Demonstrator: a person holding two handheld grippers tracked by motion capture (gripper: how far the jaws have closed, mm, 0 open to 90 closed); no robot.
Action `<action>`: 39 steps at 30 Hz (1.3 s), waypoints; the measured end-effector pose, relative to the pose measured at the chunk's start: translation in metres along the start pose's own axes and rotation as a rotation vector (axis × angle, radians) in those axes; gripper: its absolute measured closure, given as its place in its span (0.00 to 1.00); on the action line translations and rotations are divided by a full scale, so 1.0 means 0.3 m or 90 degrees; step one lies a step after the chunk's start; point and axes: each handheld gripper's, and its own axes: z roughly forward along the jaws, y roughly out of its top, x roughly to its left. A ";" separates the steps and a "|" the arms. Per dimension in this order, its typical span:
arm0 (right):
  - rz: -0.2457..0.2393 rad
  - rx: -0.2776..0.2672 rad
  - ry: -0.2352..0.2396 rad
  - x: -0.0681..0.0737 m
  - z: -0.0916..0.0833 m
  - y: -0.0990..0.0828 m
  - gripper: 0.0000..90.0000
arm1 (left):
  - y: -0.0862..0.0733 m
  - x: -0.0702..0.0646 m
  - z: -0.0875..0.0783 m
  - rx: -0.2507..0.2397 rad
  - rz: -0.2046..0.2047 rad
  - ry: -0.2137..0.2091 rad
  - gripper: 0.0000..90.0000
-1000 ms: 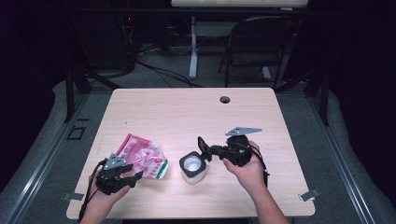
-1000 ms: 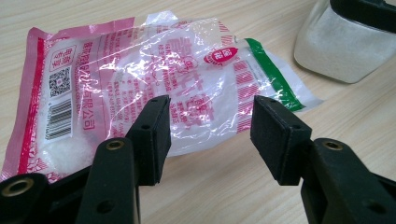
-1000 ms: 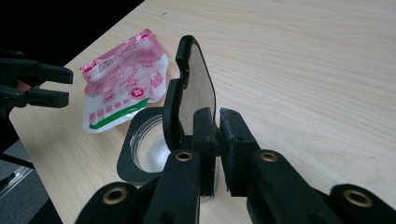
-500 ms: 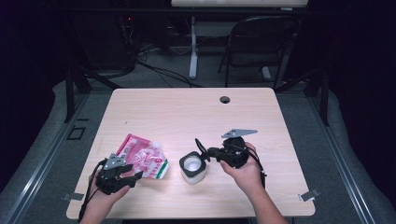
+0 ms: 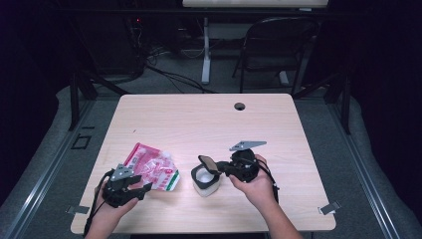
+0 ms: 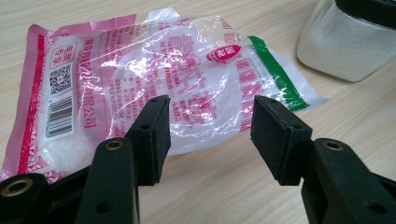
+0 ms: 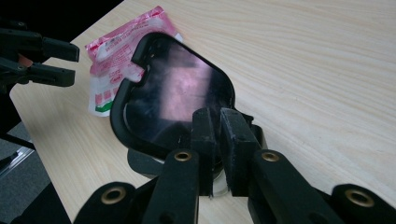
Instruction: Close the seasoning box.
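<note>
Two grippers, one pouch, one jar with one lid, all along the near edge of the tabletop (image 5: 278,119).

Nearest, at the near left corner: left gripper (image 5: 142,189), jaws spread with nothing between the pads, resting low over the wood. Just beyond the fingertips, touching neither: one pink and clear plastic pouch (image 6: 140,79), lying flat, part-filled with white grains heaped at one end. Printed on it: a barcode, a QR code, rows of pink East Asian characters too small to make out, a red oval badge, a green stripe at the torn end. No brand name legible.

Right of the pouch, near the middle of the near edge: one squat clear jar (image 5: 204,180) with white contents, standing upright, close beside the pouch's green-striped end but apart from it.

At the jar's top: one dark, rounded-square lid (image 7: 173,100), tilted up on edge over the mouth. Right gripper (image 7: 218,140) pinching the lid's rim, jaws pressed nearly together on it, reaching in from the jar's right.

Farther back, toward the far edge: one round cable hole (image 5: 240,106) in the wood. Beyond the table: one dark chair (image 5: 278,45) on the floor.
</note>
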 end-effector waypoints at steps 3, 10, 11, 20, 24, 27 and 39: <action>-0.011 0.005 0.006 0.013 0.017 -0.006 0.93 | -0.001 0.001 0.000 0.001 -0.001 0.000 0.53; -0.022 0.028 0.010 0.031 0.044 -0.015 0.93 | -0.002 0.003 0.000 0.001 -0.003 -0.001 0.53; -0.021 0.030 0.011 0.032 0.044 -0.015 0.93 | -0.002 0.004 0.000 0.001 -0.002 -0.001 0.53; -0.027 0.033 0.012 0.036 0.048 -0.016 0.92 | -0.003 0.005 0.001 0.000 -0.004 0.000 0.53; -0.027 0.030 0.012 0.037 0.047 -0.016 0.92 | -0.004 0.004 0.002 0.000 -0.003 0.001 0.52; -0.029 0.034 0.014 0.038 0.047 -0.016 0.91 | -0.004 0.004 0.002 -0.001 -0.003 0.001 0.52; -0.032 0.034 0.018 0.043 0.047 -0.016 0.88 | -0.005 0.006 0.002 -0.002 -0.003 0.002 0.52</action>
